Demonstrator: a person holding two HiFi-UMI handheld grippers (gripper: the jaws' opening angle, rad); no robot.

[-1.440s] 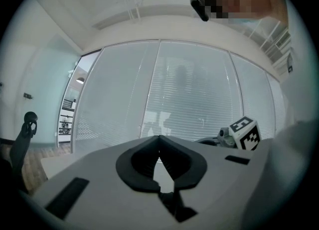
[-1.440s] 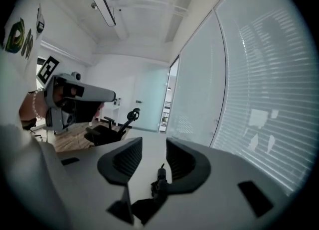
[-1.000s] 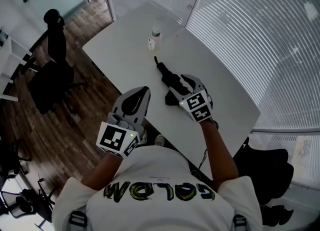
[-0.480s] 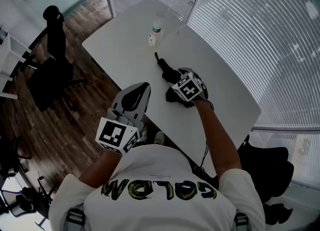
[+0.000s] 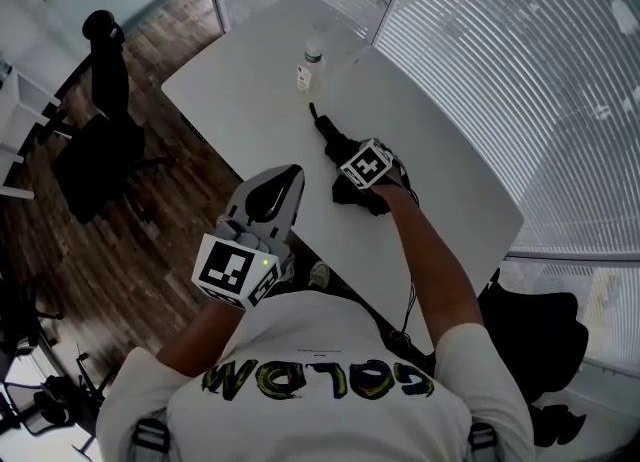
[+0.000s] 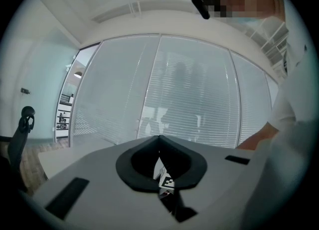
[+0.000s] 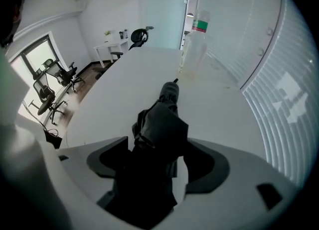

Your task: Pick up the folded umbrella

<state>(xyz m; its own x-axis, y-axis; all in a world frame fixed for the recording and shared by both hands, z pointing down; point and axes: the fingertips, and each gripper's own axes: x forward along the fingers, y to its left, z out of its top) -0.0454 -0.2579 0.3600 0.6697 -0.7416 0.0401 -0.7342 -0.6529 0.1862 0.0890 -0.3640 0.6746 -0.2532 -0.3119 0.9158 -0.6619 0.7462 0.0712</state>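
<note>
Black and folded, the umbrella lay flat on the white table, about midway along the table's length, with its narrow end pointing toward the table's far end. The right gripper tilted steeply down onto the table over the umbrella's thicker end. In the right gripper view its jaws had just been opening and stood wide apart, the right gripper set astride the umbrella, whose dark fabric filled the space between them. No pad could be seen pressing on the cloth. The left gripper was held level above the table's near edge, well apart from the umbrella. In the left gripper view its tips met, leaving only a thin slit below them, with nothing held. A clear plastic bottle with a green band stood upright at the table's far end. A black office chair stood on the wooden floor off the table's left side.
</note>
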